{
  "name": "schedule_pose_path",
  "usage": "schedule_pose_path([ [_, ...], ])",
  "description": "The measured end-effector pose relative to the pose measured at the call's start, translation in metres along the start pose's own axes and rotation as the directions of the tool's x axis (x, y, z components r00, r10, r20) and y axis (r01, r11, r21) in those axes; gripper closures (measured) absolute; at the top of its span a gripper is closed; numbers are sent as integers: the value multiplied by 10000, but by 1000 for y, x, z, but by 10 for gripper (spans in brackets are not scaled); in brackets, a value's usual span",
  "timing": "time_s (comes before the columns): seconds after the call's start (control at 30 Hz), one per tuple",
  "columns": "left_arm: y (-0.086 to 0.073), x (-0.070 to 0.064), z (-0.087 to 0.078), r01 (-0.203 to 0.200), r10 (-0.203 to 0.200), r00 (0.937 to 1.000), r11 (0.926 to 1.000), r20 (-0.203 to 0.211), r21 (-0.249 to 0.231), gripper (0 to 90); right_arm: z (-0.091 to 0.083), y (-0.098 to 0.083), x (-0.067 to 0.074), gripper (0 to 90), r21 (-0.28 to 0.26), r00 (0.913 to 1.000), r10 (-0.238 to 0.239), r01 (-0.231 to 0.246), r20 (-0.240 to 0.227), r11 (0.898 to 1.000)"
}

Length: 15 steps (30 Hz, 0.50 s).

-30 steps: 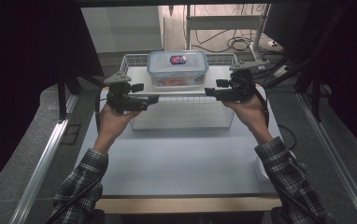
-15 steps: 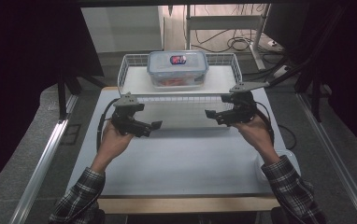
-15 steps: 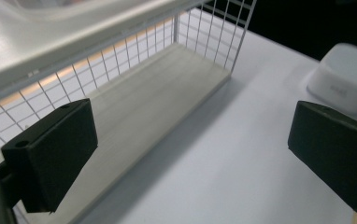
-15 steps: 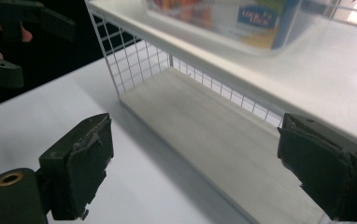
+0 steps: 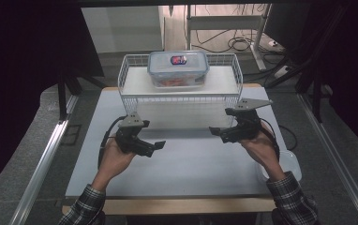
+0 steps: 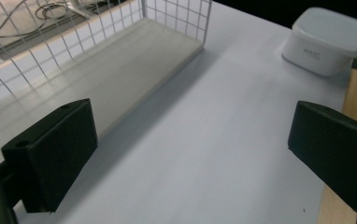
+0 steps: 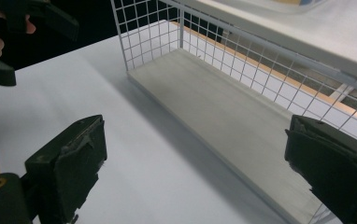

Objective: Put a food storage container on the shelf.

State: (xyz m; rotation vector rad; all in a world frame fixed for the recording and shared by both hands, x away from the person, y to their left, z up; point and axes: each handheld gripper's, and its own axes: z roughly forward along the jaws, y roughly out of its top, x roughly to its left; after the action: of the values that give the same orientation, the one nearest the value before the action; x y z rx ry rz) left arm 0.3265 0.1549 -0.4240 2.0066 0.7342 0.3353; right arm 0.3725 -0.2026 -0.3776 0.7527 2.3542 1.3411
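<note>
High view, clear lidded container (image 5: 178,68), atop wire rack (image 5: 135,89)

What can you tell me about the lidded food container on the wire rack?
The food container is a clear plastic rectangular box with rounded corners, shut under a bluish transparent lid that carries a small red and blue label at its centre. Something orange-red shows through its wall; what it is cannot be told. It sits level on the top shelf of the white wire rack, about midway along it. Neither gripper touches it.
</note>
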Motion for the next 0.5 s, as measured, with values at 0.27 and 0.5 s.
schedule_pose_path([
  [0.27,-17,-16,2,-68,65,9999,9998,-140,-208,9,-4,-23,4,55,-78,9996,184,-183,201,9998],
  [0.5,-30,-25,-6,106,-118,9996,9987,-249,-504,5,-11,-41,9,55,85,9985,256,-260,480,9996],
])
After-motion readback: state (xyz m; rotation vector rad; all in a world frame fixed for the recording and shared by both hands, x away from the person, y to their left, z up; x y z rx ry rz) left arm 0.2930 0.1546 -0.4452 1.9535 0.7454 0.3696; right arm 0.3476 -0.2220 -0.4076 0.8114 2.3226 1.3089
